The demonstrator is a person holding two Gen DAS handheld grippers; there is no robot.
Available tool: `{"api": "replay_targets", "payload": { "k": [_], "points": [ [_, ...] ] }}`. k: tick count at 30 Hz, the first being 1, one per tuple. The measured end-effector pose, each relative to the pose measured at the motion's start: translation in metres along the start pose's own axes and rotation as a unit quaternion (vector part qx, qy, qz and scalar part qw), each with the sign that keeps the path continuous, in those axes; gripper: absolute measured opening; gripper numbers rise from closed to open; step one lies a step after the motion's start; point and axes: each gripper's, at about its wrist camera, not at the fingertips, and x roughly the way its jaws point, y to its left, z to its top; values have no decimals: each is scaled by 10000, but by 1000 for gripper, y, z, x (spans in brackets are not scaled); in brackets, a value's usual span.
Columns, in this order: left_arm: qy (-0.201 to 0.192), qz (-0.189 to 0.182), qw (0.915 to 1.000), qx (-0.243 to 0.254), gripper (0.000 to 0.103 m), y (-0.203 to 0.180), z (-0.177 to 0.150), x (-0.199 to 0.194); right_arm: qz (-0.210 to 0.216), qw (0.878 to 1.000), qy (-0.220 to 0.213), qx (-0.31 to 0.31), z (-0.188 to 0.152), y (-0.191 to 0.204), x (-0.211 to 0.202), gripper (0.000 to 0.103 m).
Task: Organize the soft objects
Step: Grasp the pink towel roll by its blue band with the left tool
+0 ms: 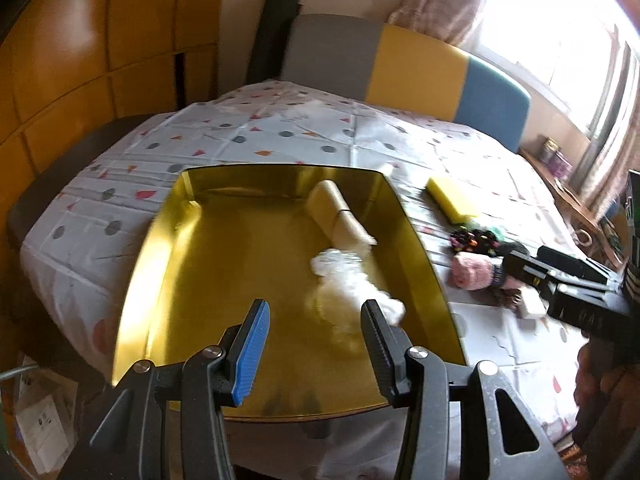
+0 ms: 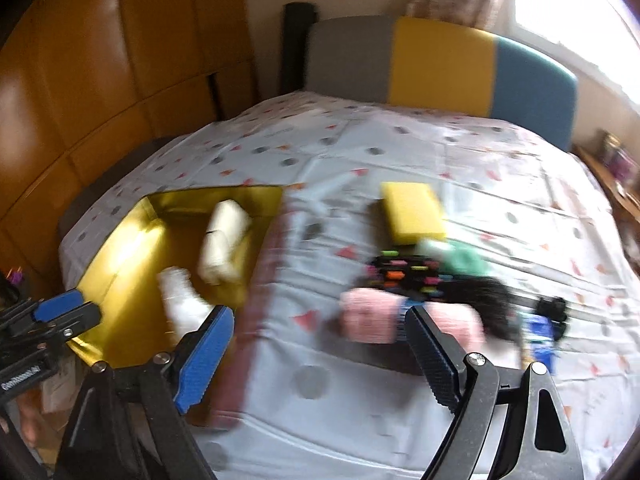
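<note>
On the bed: a sheet (image 1: 280, 140) printed with dots and triangles carries a gold tray (image 1: 168, 264) and a loose group of soft things.
Tray contents: a cream rolled cloth (image 1: 340, 216) lies toward the far right side; a white fluffy item (image 1: 348, 284) lies just nearer, close to it.
Outside the tray: a yellow sponge (image 2: 412, 212) lies to the right on the sheet; nearer sit a black piece with coloured flecks (image 2: 404, 272), a green item (image 2: 464, 260) and a pink knitted piece (image 2: 372, 316), bunched together.
Left gripper (image 1: 316, 344): hangs over the tray's near part, jaws partly apart with nothing between them.
Right gripper (image 2: 320, 364): hangs over the sheet beside the tray, jaws wide and empty; the pink knitted piece lies just beyond its fingertips.
Blur: the right wrist view is smeared, so small details there cannot be told.
</note>
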Motion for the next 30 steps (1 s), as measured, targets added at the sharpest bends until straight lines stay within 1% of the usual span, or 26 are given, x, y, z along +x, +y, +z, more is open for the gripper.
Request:
{"api": "replay_targets", "payload": {
  "k": [2, 7, 10, 12, 15, 16, 17, 18, 19, 20, 22, 24, 26, 30],
  "points": [
    [45, -134, 9998, 101, 48, -11, 2, 2, -225, 9995, -7, 201, -1, -29, -4, 89],
    [52, -338, 9970, 691, 48, -49, 9, 4, -805, 9936, 45, 785, -8, -105, -6, 90],
    [59, -524, 9927, 1084, 48, -76, 12, 7, -1098, 9873, 82, 1146, -19, -146, -3, 90],
    [100, -653, 9874, 1440, 48, -98, 14, 12, -1230, 9832, 101, 1346, -26, -167, -2, 90],
    [194, -769, 9767, 1993, 48, -130, 16, 24, -1187, 9771, 73, 1763, -40, -190, -1, 90],
    [270, -775, 9712, 2236, 49, -143, 17, 32, -1127, 9742, 139, 1948, -43, -197, 1, 90],
    [324, -791, 9676, 2376, 52, -150, 17, 38, -1086, 9721, 176, 2072, -44, -203, 2, 90],
    [404, -792, 9626, 2559, 56, -160, 18, 48, -1057, 9713, 123, 2126, -44, -204, 1, 91],
    [458, -777, 9588, 2693, 64, -167, 18, 54, -1035, 9709, 69, 2159, -44, -205, 0, 91],
    [512, -747, 9531, 2889, 71, -176, 18, 63, -1009, 9707, 50, 2179, -44, -206, -2, 91],
    [573, -687, 9459, 3119, 72, -190, 18, 77, -951, 9702, 69, 2227, -46, -204, -1, 91],
    [691, -725, 9369, 3349, 73, -204, 19, 92, -905, 9699, 37, 2261, -45, -204, -2, 91],
    [703, -562, 9285, 3603, 73, -216, 17, 105, -866, 9692, -19, 2306, -44, -206, -4, 92],
    [911, -419, 9090, 4046, 73, -235, 13, 132, -786, 9668, -22, 2431, -45, -210, -5, 92]
  ]
}}
